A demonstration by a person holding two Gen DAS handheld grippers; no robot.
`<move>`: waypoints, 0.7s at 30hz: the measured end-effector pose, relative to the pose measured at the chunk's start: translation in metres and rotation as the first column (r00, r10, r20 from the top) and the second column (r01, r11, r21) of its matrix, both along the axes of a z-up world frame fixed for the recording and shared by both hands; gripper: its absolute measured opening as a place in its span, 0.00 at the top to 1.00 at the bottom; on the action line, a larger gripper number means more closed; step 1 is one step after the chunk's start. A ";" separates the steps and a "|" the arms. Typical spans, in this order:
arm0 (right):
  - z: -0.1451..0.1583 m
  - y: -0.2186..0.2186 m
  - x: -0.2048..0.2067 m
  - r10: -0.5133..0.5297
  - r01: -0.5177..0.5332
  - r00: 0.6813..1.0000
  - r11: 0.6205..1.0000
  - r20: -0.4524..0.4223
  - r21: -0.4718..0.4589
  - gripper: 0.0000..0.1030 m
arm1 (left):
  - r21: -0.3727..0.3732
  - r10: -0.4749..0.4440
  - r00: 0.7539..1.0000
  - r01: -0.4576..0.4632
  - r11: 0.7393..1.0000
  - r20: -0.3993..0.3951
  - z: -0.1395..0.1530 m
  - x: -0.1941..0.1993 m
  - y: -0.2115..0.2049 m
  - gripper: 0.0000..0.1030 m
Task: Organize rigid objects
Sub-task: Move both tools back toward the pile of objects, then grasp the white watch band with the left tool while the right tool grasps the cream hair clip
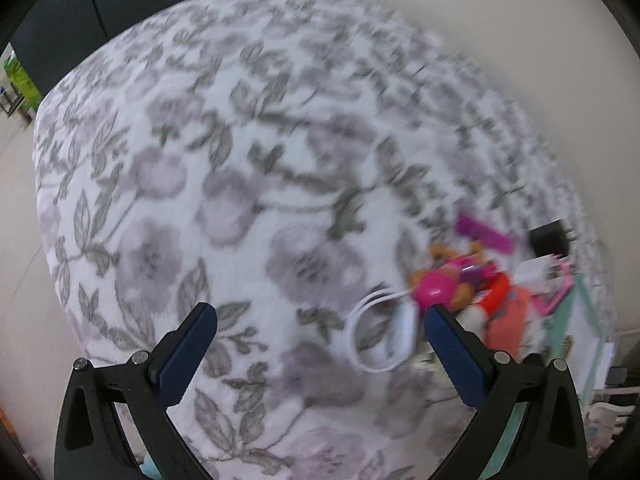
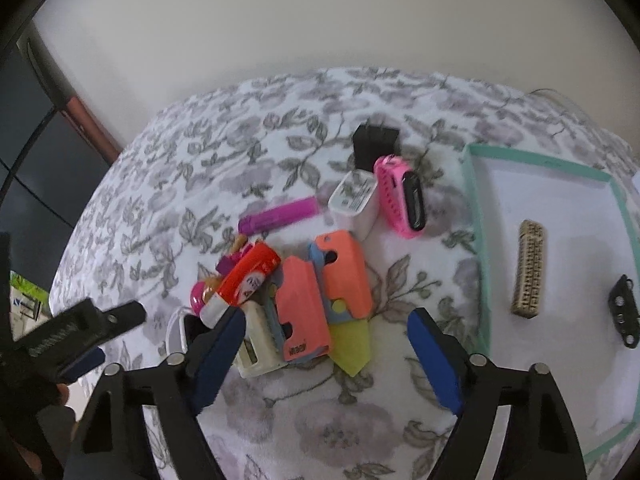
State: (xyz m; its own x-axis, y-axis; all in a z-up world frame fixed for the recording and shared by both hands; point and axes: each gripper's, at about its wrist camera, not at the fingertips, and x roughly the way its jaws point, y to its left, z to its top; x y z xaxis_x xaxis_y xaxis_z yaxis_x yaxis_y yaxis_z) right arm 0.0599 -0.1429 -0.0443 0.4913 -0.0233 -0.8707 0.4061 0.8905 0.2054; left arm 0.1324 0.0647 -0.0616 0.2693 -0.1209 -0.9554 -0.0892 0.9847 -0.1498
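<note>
A pile of small rigid things lies on the floral bedcover [image 2: 280, 140]: two salmon plastic pieces [image 2: 304, 312], a red-and-white tube [image 2: 248, 276], a purple stick [image 2: 280, 214], a white charger [image 2: 356, 200], a black plug [image 2: 374, 144] and a pink band [image 2: 400, 196]. My right gripper [image 2: 326, 344] hangs open just over the salmon pieces, its pads apart from them. My left gripper [image 1: 320, 316] is open over the cover, left of the pile, near a white cable loop [image 1: 368, 336]. It also shows at the left of the right wrist view as a black left gripper [image 2: 80, 328].
A shallow tray with a teal rim [image 2: 476, 240] lies right of the pile and holds a beige bar [image 2: 529, 268] and a black metal piece [image 2: 624, 312]. A pale wall runs behind the bed. A dark cabinet [image 1: 60, 32] stands at the left.
</note>
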 end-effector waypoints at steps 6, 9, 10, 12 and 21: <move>-0.013 0.008 0.008 0.036 -0.035 0.999 0.999 -0.031 0.022 0.28 | 0.012 -0.002 0.998 0.002 1.000 -0.070 -0.023 0.002 0.001 0.02; -0.013 0.016 0.011 0.066 -0.065 0.997 0.998 -0.035 0.010 0.34 | 0.032 -0.010 0.997 0.013 0.999 -0.082 -0.028 0.002 -0.002 0.15; -0.013 0.018 0.011 0.073 -0.073 0.997 0.997 -0.034 0.013 0.36 | 0.032 -0.012 0.996 0.015 0.999 -0.091 -0.030 0.004 -0.003 0.23; -0.011 0.022 0.012 0.088 -0.088 0.996 0.996 -0.027 0.021 0.36 | 0.007 -0.017 0.994 0.018 1.000 -0.110 -0.036 0.005 -0.004 0.27; -0.012 0.032 0.015 0.129 -0.128 0.991 0.991 -0.033 0.023 0.44 | -0.022 -0.089 0.990 0.087 0.996 -0.110 -0.044 0.002 -0.023 0.62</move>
